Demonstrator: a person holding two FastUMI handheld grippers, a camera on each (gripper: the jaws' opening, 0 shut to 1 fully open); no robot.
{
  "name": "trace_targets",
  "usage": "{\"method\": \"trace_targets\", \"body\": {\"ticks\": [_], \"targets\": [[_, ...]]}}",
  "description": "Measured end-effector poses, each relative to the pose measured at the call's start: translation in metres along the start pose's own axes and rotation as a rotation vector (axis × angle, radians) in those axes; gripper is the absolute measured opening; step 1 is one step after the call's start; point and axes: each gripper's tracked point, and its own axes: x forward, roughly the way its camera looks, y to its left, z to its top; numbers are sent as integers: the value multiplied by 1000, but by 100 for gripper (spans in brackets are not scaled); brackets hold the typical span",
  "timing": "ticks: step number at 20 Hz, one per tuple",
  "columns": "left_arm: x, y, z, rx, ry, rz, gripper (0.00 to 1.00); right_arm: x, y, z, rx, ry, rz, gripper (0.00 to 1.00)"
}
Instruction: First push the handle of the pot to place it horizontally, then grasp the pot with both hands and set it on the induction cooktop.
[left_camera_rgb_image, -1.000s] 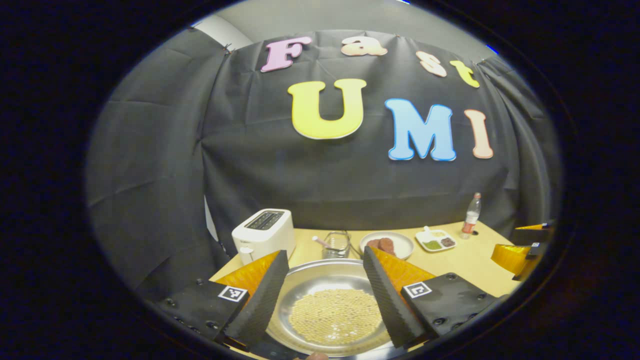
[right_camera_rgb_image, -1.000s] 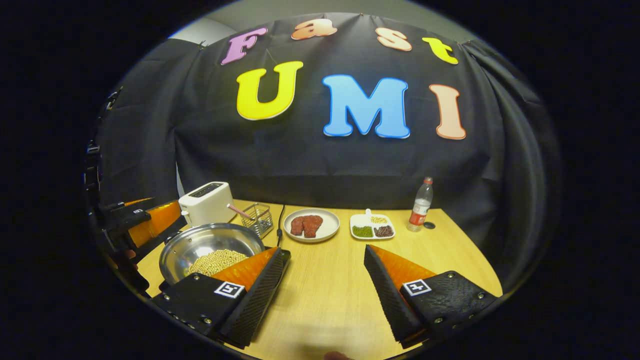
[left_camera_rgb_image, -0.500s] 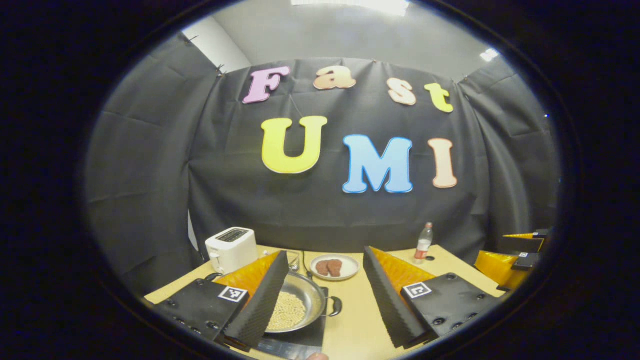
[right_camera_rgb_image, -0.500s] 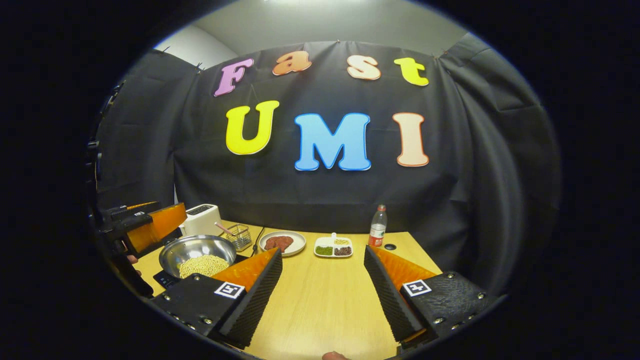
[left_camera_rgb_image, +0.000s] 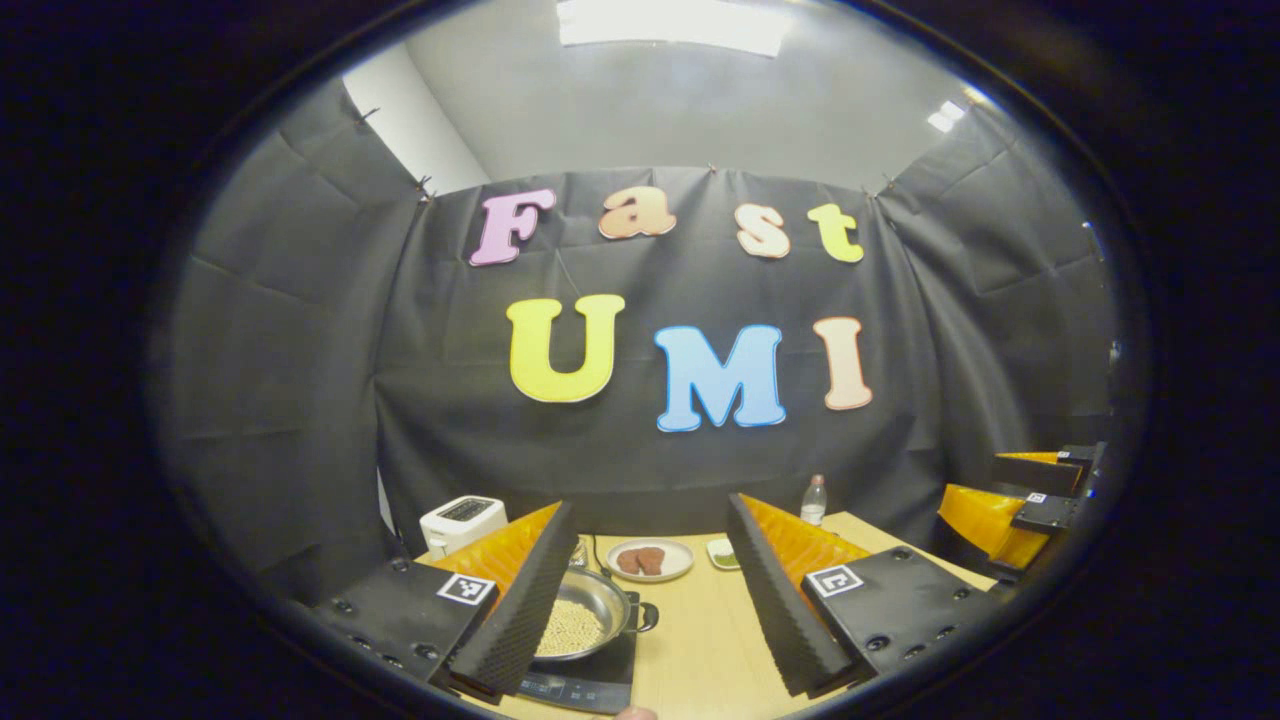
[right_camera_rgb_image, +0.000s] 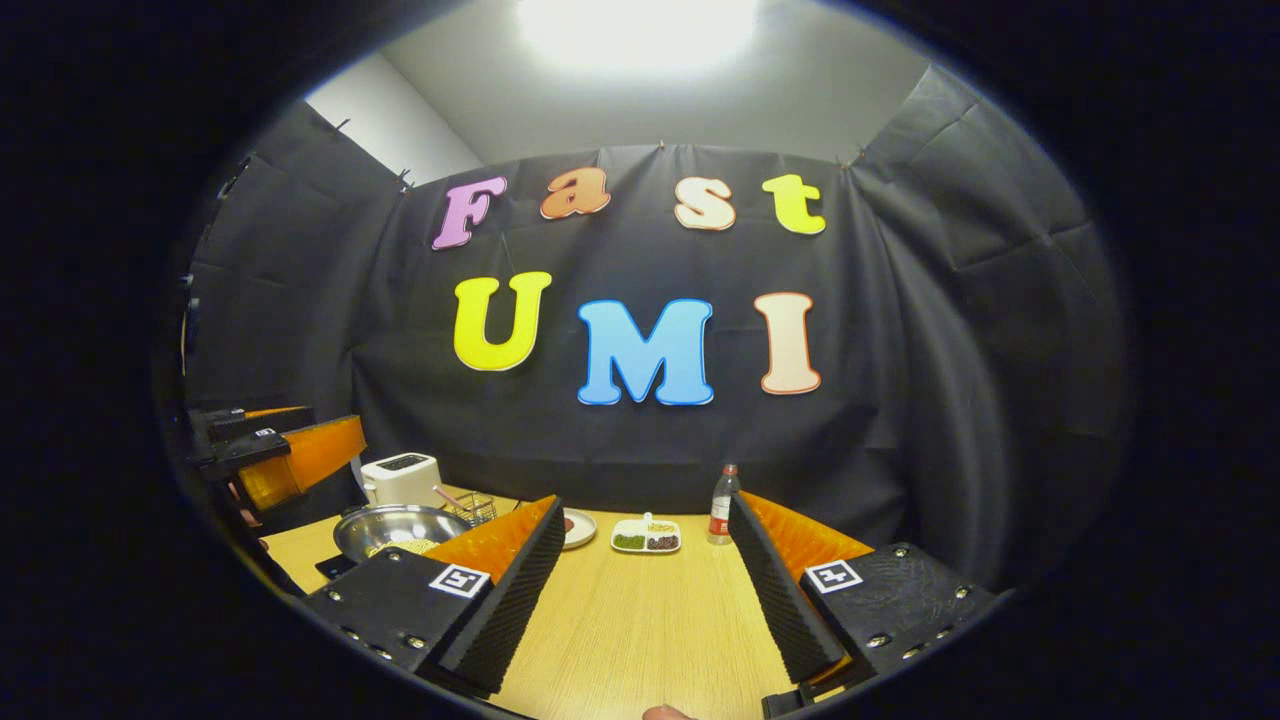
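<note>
A steel pot (left_camera_rgb_image: 578, 622) holding yellow beans sits on the black induction cooktop (left_camera_rgb_image: 590, 686), its small black side handle (left_camera_rgb_image: 648, 617) pointing right. My left gripper (left_camera_rgb_image: 650, 520) is open and hovers above and behind the pot, touching nothing. In the right gripper view the same pot (right_camera_rgb_image: 398, 524) rests on the cooktop (right_camera_rgb_image: 335, 566) at the left, beside my left gripper (right_camera_rgb_image: 292, 460). My right gripper (right_camera_rgb_image: 647, 508) is open over the bare wooden table (right_camera_rgb_image: 640, 630), well right of the pot. It also shows at the right edge of the left gripper view, right gripper (left_camera_rgb_image: 1020, 498).
A white toaster (right_camera_rgb_image: 400, 478) and a wire basket (right_camera_rgb_image: 470, 508) stand behind the pot. A plate of meat (left_camera_rgb_image: 648, 560), a divided dish (right_camera_rgb_image: 645, 538) and a bottle (right_camera_rgb_image: 722, 502) line the table's back edge near the black cloth wall.
Both grippers have drawn back and up from the pot, which stays on the cooktop. The views have tilted up and now show the ceiling.
</note>
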Motion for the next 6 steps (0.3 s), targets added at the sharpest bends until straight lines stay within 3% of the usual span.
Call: {"method": "trace_targets", "body": {"ticks": [6], "targets": [[-30,37,3,-16,-3,11,100,-26,23,14,15,-45,-18,99]]}}
